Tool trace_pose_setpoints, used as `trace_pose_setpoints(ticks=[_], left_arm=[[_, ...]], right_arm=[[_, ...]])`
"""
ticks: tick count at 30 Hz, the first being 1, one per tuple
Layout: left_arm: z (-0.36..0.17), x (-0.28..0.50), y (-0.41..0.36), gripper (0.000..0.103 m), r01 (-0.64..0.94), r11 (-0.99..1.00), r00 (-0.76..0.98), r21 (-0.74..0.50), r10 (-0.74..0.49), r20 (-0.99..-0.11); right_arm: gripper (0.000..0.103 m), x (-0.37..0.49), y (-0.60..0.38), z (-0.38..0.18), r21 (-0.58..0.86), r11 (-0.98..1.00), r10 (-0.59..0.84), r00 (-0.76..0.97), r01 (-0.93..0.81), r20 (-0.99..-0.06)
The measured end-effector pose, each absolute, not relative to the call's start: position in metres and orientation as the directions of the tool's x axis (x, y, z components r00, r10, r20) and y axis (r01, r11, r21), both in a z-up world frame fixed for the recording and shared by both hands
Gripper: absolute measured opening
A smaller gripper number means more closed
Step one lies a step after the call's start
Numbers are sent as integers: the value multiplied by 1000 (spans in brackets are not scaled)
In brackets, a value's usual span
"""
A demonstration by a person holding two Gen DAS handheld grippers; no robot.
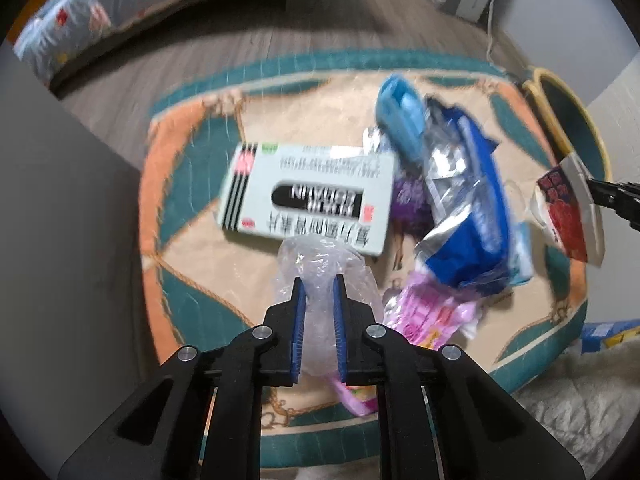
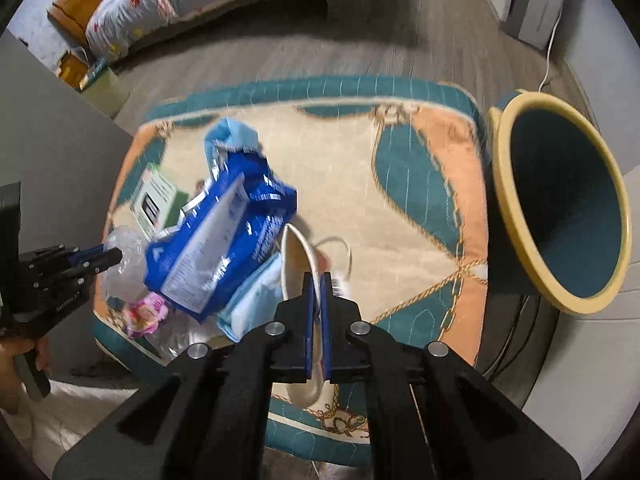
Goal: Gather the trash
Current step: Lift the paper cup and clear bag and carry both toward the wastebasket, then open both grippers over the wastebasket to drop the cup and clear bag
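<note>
Motion blur smears the print on the pale green cardboard medicine box (image 1: 308,196), leaving it unreadable. The crumpled blue foil wrapper (image 2: 224,232) hides most of that box in the right wrist view. At three o'clock, the left wrist view's edge cuts off the right gripper (image 1: 592,190).

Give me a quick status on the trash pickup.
Left claw shut on clear plastic wrap. Right claw shut on white packet. Bin open, unobstructed.

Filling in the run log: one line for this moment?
left hand-held gripper: shut on clear plastic bag | right hand-held gripper: shut on flat packet | bin: beside cushion
</note>
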State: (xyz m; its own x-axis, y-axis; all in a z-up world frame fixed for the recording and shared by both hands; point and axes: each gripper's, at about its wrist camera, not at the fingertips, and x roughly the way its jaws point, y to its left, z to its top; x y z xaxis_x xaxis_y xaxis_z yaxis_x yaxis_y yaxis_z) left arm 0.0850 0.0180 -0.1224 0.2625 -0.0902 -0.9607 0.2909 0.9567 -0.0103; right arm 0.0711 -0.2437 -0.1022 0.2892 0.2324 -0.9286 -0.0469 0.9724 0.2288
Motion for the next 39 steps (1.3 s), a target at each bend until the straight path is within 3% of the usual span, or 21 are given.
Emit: trace_pose_setpoints(ticks=[8,15,26,37,39], left_arm=[[-58,77,8,14,334,942,483,24,-149,-863],[-16,76,-30,14,391,920,586,31,-223,-779],[-11,100,-146,14,557,829,511,-53,-392,-765],[-40,104,-262,14,702,711,417,-30,-446,-792],[-49,105,-276,14,716,696,387,-57,-463,-797]], right_arm=[[3,74,-278,-62,283,959,255,445,-4,-858],[3,86,-316,-51,247,968,193,513,37,-836],[3,93,-416,-67,188,949,20,550,251,-835],[3,88,-478,-102,180,890,-60,499,418,-865],[3,83,-491,-109,233,849,-44,503,475,-863]])
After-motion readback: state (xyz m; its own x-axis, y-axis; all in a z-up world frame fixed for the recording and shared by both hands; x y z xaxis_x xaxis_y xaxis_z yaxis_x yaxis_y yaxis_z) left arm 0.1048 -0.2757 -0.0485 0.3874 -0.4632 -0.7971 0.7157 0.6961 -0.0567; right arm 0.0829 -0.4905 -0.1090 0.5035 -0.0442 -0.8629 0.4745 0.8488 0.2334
